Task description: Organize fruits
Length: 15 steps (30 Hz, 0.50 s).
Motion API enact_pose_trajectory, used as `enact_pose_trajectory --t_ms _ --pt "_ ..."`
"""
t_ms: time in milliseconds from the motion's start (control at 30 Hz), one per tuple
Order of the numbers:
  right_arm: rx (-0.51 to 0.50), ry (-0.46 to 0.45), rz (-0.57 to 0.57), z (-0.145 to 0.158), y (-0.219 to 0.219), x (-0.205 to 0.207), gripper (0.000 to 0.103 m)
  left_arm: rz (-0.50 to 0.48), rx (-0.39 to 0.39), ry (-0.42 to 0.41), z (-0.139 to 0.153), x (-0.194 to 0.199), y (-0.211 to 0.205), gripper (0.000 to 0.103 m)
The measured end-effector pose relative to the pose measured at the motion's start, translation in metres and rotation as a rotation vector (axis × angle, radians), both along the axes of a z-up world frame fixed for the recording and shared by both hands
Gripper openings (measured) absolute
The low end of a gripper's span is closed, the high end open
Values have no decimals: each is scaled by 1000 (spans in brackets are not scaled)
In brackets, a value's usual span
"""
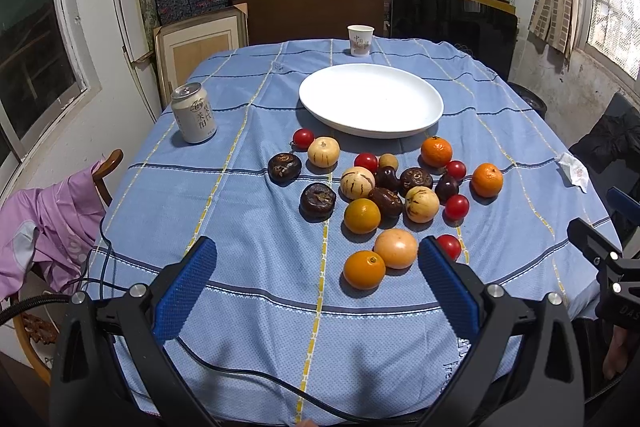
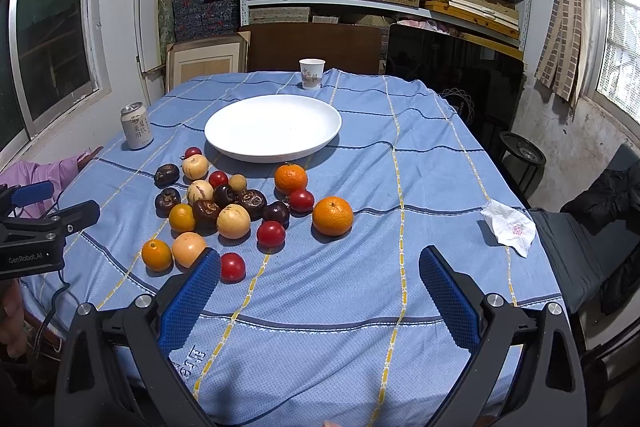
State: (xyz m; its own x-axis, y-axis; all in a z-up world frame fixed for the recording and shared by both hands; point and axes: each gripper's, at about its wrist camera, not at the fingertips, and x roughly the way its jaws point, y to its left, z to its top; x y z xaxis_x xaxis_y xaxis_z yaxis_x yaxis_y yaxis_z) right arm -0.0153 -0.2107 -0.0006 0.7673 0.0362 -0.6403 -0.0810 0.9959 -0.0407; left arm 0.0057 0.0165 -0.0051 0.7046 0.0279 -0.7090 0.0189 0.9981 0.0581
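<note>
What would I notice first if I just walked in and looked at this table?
A jumble of fruit sits on the blue tablecloth: oranges, little red tomatoes, dark brown and pale ones. Just behind it lies a big white plate with nothing on it. Nearest you, both grippers' blue fingers are spread wide open.

Plenty tucked out of sight here.
Red cherry tomato point(image 1: 451, 246) half hidden behind the left gripper's point(image 1: 318, 261) blue pad; can point(image 1: 193, 113) and paper cup point(image 1: 360, 40) print too small to read; tabletop point(image 2: 420, 187) near edge cut off below; chair point(image 1: 108, 167) buried under pink cloth point(image 1: 48, 227).
</note>
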Motion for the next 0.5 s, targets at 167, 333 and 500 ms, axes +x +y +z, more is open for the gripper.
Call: enact_pose_trajectory --t_ms 167,333,500 --pt "0 0 0 0 0 0 99 1 1 -1 0 0 -1 99" --pt "-1 -1 1 0 1 -1 99 1 1 0 0 0 0 99" --pt "-1 -1 1 0 1 -1 99 1 -1 1 0 -1 0 99"
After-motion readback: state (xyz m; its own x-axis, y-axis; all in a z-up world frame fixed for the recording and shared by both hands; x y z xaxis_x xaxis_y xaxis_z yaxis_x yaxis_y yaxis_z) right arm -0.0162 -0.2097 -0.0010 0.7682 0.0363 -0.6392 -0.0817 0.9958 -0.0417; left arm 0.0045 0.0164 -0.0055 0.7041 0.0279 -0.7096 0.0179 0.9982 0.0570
